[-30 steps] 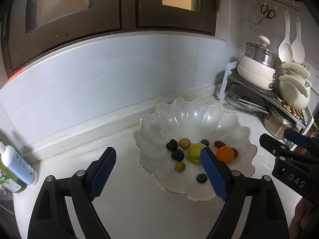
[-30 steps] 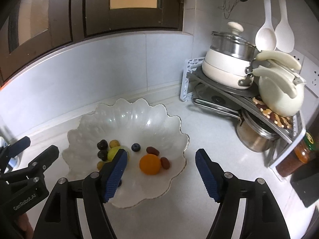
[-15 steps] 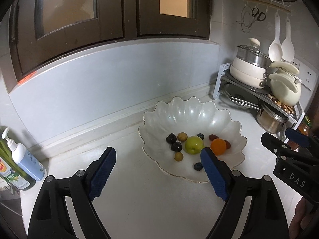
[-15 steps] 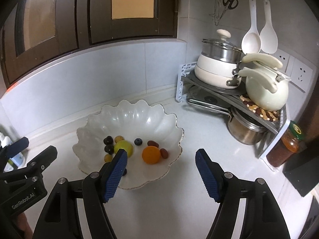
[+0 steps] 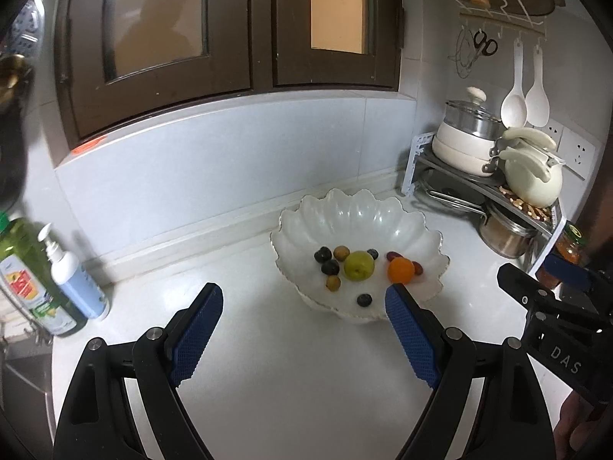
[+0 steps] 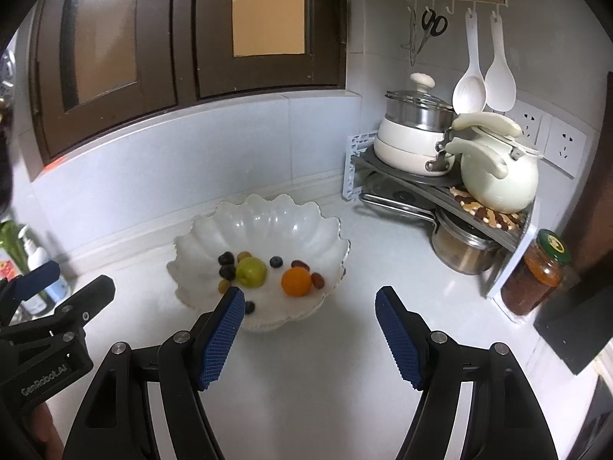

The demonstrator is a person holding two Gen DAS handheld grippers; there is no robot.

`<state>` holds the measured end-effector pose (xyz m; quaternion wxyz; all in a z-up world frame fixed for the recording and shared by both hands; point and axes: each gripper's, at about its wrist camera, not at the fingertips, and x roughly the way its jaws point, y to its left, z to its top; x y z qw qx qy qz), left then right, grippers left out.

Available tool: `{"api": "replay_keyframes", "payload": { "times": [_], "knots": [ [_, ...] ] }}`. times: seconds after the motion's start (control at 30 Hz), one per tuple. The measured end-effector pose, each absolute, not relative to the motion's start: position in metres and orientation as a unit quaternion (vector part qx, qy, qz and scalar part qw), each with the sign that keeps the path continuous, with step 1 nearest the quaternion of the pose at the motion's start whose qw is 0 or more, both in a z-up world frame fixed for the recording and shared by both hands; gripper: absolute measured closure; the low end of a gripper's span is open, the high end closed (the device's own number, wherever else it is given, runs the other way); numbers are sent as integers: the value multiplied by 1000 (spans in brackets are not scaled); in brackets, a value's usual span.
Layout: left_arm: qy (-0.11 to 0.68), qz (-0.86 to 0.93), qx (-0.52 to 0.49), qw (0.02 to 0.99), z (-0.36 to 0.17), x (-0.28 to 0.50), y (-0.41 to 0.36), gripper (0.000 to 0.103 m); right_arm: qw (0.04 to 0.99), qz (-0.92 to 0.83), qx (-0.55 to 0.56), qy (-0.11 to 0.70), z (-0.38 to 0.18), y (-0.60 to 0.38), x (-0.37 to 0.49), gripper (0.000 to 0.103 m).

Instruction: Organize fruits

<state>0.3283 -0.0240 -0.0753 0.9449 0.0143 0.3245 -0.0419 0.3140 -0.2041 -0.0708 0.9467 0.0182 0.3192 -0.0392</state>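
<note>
White kitchen counter [image 5: 306, 383], scalloped bowl [image 5: 360, 211] mid-frame holding orange [image 5: 400, 270], green fruit [image 5: 358, 265], small berries. Left gripper [image 5: 302, 326] and right gripper [image 6: 308, 329] both wide, empty, short of bowl. Probably end stage; next just needs checking for strays.

Mixed fruits [image 5: 359, 265] in scalloped bowl [image 5: 356, 211]

The bowl [image 5: 360, 214] stands on the worktop [image 5: 291, 364] near its rear edge. The fruits [image 5: 358, 265] lie in the bowl. The pot rack [image 6: 440, 188] occupies the rear right corner. The bottles [image 5: 72, 280] stand at the left edge.
</note>
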Motion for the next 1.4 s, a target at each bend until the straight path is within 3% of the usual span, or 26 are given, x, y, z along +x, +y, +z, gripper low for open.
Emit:
{"api": "replay_keyframes", "payload": {
  "times": [0.63,1.4],
  "knots": [
    [311,-11,-1,950,-51,195,-33,15,953,-8,4,302,-49,-218,197,31],
    [302,-5,1,953,-34,106,-32,13,959,-10,10,281,-28,-212,108,31]
  ]
}}
